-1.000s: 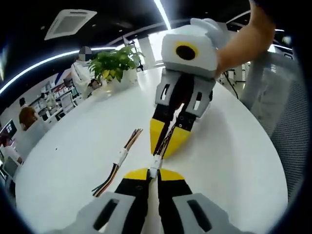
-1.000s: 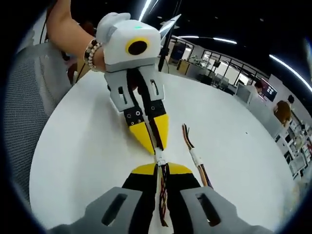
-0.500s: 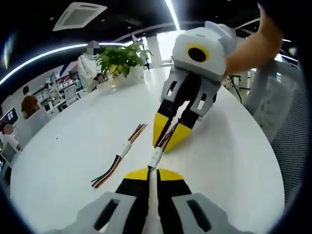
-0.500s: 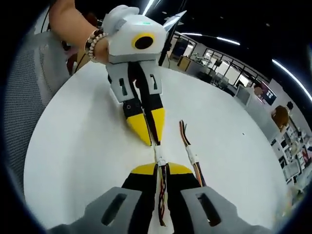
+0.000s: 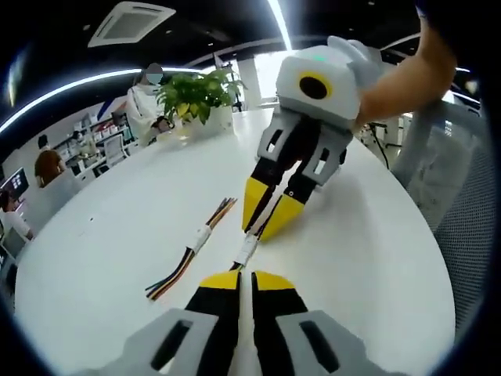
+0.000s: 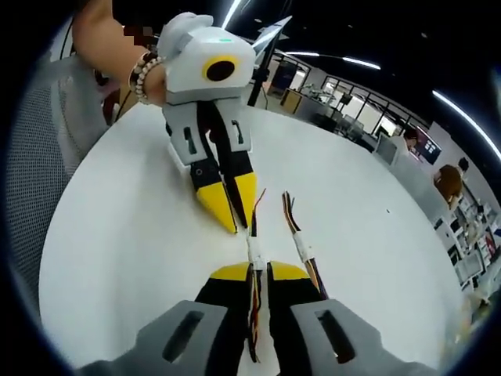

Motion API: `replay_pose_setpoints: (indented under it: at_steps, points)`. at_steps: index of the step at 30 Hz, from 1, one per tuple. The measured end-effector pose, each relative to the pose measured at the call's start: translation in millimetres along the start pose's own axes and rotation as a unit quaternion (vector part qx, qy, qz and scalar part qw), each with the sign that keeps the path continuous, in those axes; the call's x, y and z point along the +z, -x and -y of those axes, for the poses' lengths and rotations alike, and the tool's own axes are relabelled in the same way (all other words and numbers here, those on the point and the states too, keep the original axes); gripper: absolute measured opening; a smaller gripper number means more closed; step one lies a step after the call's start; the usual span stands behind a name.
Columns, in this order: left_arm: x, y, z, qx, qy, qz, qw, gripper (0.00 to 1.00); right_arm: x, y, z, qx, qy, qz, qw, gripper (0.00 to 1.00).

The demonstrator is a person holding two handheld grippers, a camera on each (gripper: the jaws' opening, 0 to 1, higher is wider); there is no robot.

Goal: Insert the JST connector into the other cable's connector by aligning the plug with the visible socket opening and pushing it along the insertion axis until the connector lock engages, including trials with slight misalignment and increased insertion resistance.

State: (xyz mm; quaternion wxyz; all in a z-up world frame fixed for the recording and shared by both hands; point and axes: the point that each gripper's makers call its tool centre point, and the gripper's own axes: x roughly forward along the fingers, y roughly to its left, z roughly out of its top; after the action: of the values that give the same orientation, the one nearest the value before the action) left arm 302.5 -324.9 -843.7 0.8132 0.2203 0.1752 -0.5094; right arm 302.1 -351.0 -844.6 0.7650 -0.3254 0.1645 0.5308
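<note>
In the left gripper view, the white connector (image 5: 247, 251) is too small to tell whether plug and socket are fully mated. Its wires vanish between the closed fingers of the left claw (image 5: 243, 276). In the right gripper view, the cable (image 6: 253, 313) runs down between the right claw (image 6: 259, 269) fingers and is cut off from sight. The background people are blurred.

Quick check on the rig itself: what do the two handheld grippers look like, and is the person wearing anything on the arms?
Both match: the right gripper and the left gripper have a white rounded housing with a small green light on top, grey slotted links, black fingers and yellow pointed tips. A beaded bracelet sits on the wrist behind the left gripper. No sleeves are visible.
</note>
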Motion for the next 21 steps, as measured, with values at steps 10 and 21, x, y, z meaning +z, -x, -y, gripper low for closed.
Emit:
replay_pose_setpoints:
  at_steps: [10,21]
  points:
    - [0.5,0.3,-1.7,0.001,0.01,0.004,0.9999,0.0,-2.8,2.1,1.0,0.0,-0.007,-0.004,1.0,0.06]
    - [7.2,1.5,0.5,0.0,0.022,0.014,0.9997,0.03,10.7,5.5,-3.6,0.001,-0.018,0.006,0.9998,0.06]
